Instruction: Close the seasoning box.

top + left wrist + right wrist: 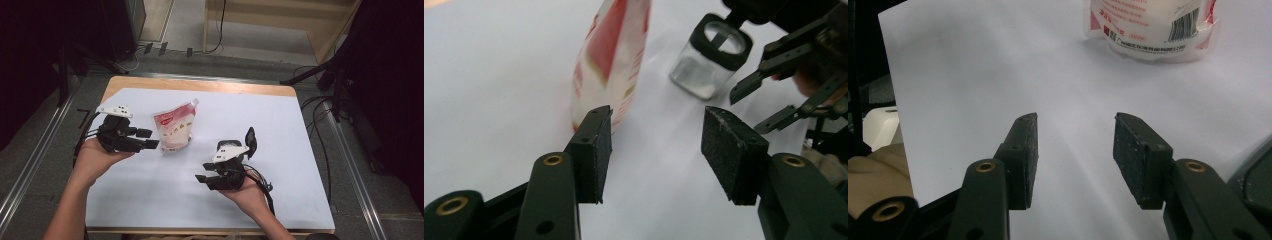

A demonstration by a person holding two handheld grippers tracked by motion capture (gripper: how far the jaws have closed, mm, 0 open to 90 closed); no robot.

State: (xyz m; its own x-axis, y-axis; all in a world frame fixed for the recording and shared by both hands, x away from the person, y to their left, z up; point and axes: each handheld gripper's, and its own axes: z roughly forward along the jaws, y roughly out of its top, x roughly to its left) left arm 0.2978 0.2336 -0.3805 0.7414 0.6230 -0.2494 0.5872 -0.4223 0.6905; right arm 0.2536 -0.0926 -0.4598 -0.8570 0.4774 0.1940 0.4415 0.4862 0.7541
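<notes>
A red and white pouch [172,127] stands on the white sheet [150,200], left of centre. My left gripper [148,138] is just left of it, open, with its jaws pointing at the pouch's base. In the left gripper view the pouch [611,60] rises just beyond the left pad, with nothing between the pads of the left gripper [656,150]. A small glass jar with a black flip lid [711,55] stands farther off. My right gripper [203,171] is open over bare sheet, in front of the jar [250,138]. The right gripper view has the open right gripper [1075,160] empty, with the pouch [1148,27] far ahead.
The sheet covers a wooden table [200,85]. Cables and dark stands lie on the floor to the left and right. The other gripper [784,65] reaches in at the right of the left gripper view. A hand [873,172] sits at the left edge of the right gripper view.
</notes>
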